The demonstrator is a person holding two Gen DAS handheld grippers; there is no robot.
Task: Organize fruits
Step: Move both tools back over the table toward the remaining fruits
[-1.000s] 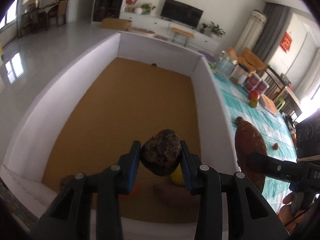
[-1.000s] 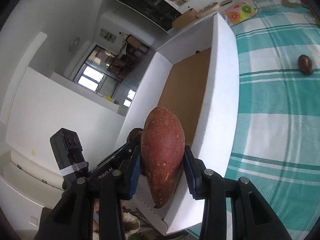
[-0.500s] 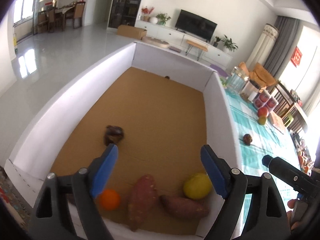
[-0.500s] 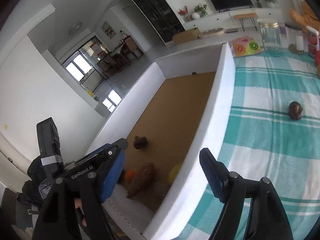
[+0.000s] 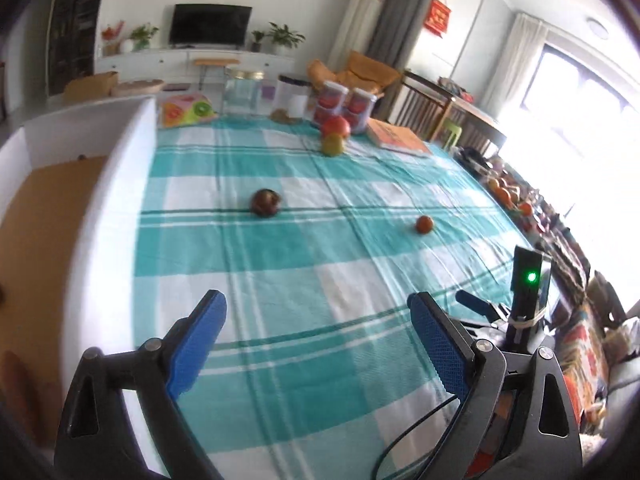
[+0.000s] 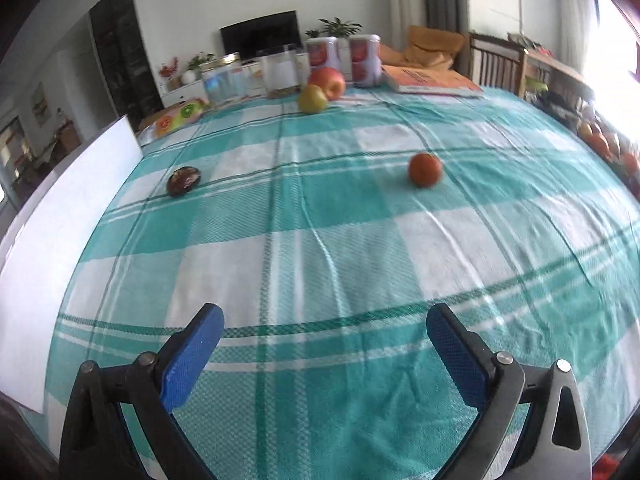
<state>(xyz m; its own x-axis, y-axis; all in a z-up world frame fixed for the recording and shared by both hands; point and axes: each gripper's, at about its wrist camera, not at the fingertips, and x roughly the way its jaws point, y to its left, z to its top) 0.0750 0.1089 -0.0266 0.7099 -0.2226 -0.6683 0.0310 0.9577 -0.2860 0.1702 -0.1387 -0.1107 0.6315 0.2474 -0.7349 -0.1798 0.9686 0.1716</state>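
- Left gripper [image 5: 316, 332] and right gripper [image 6: 322, 336]: jaws opening wide, nothing between them.
- Step, as judged: reaching for remaining fruit.
- Next: approach dark fruit [image 5: 265, 202] or orange fruit [image 6: 425, 169] on bench [image 6: 340, 240].

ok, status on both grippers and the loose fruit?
Left gripper and right gripper empty, jaws opening. Dark brown round fruit and small orange-red round fruit loose on teal checked tablecloth. Path clear.
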